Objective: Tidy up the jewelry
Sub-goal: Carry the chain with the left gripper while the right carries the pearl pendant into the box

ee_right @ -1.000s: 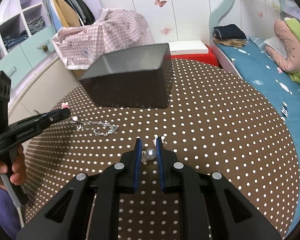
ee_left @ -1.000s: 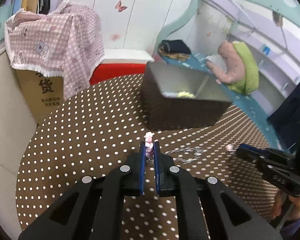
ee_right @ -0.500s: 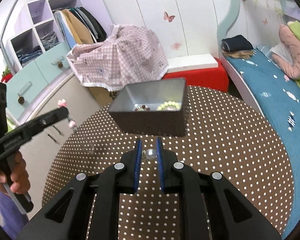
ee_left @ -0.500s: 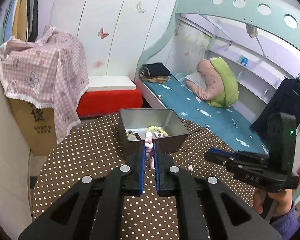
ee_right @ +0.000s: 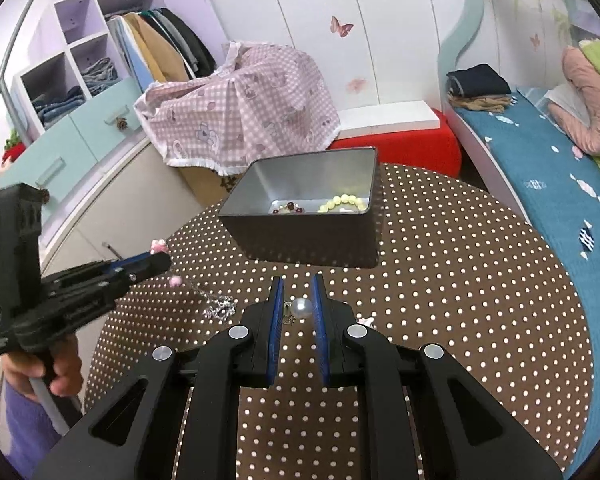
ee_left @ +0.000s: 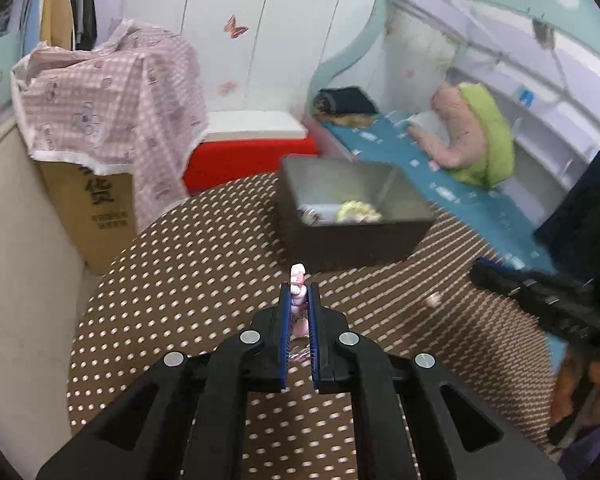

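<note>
My left gripper (ee_left: 299, 296) is shut on a pink bead necklace (ee_left: 298, 276); in the right wrist view its silver chain (ee_right: 219, 307) hangs from the left gripper (ee_right: 156, 258) down to the table. My right gripper (ee_right: 298, 294) is shut on a pearl pendant (ee_right: 302, 307). The grey metal box (ee_right: 300, 236) stands ahead on the dotted table and holds a yellow bead bracelet (ee_right: 342, 203) and a dark red bracelet (ee_right: 288, 208). The box also shows in the left wrist view (ee_left: 352, 240).
The round brown dotted table (ee_right: 460, 280) has a small pink piece (ee_left: 431, 300) lying on it right of the left gripper. A cardboard box under pink checked cloth (ee_left: 100, 120), a red stool (ee_right: 396, 146) and a blue bed (ee_right: 540, 168) surround the table.
Both grippers rose from the table with their pieces, then the left dropped lower and nearer the box. The necklace chain lifted and now trails to the table.
</note>
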